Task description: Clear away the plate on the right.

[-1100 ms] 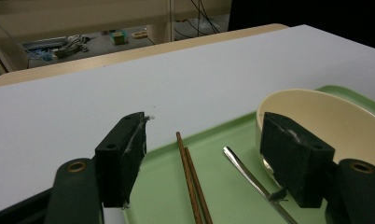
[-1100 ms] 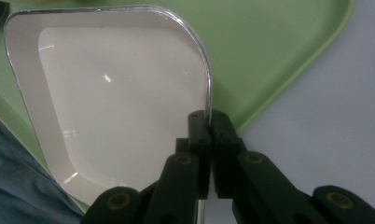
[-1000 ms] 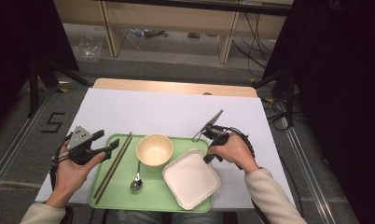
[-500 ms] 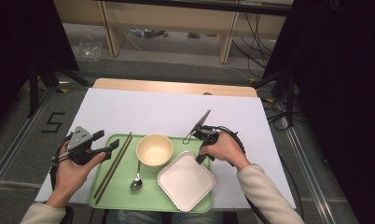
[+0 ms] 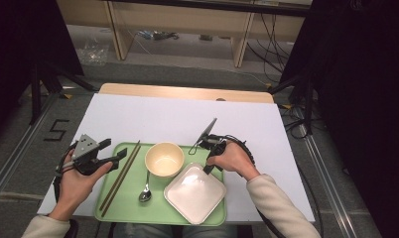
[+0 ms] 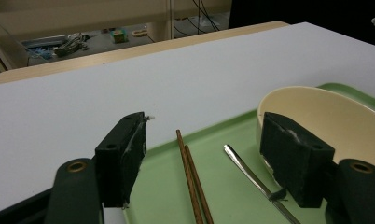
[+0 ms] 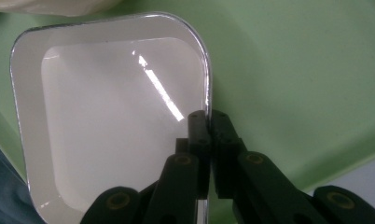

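A green tray (image 5: 133, 210) at the table's near edge holds a pair of brown chopsticks (image 5: 120, 176), a metal spoon (image 5: 146, 191), a cream bowl (image 5: 164, 159) and a white square plate (image 5: 195, 192). My right gripper (image 5: 208, 169) is shut on the plate's far right rim. In the right gripper view the jaws pinch the plate's metal-edged rim (image 7: 207, 100), with the plate (image 7: 115, 116) lying over the tray (image 7: 293, 70). My left gripper (image 5: 113, 148) hovers open at the tray's left edge. Between its pads (image 6: 122, 156) lie the chopsticks (image 6: 190, 177), with the spoon handle (image 6: 251, 172) and bowl (image 6: 325, 112) to their right.
The white tabletop (image 5: 177, 119) stretches beyond the tray to a wooden far edge (image 5: 187, 92). Past it stand shelves and loose cables on the floor. A "5" mark (image 5: 57, 130) is on the floor at the left.
My right gripper has moved left and down along the plate's rim, and the plate has turned a little and shifted left on the tray. The left gripper has stayed put.
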### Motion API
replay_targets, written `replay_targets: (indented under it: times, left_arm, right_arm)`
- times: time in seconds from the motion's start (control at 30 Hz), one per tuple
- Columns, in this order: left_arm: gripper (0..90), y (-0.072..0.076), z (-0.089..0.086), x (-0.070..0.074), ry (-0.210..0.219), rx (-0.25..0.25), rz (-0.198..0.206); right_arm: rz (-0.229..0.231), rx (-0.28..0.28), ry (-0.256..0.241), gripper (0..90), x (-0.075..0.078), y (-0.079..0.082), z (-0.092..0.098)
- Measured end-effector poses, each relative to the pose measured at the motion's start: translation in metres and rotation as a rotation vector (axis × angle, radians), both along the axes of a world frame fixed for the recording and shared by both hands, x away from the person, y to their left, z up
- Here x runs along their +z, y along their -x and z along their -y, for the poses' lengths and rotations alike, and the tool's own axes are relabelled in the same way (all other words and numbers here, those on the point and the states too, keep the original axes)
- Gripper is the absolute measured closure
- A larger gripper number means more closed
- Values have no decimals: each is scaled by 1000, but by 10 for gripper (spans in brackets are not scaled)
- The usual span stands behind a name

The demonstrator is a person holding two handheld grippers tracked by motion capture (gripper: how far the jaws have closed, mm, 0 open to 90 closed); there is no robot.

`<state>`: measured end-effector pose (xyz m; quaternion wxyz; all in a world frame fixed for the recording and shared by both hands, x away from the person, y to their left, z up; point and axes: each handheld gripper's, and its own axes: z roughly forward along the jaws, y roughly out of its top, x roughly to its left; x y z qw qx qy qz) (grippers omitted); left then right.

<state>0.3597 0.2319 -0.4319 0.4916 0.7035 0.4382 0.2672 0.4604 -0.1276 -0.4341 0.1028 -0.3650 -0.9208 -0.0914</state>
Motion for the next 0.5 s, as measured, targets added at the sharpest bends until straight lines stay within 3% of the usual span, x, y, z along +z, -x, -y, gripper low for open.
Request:
replay_targets:
  times: [0.5]
  left_arm:
    - [313, 0, 0, 0, -2, -1, 2]
  right_arm:
    - [37, 89, 7, 877, -13, -4, -13]
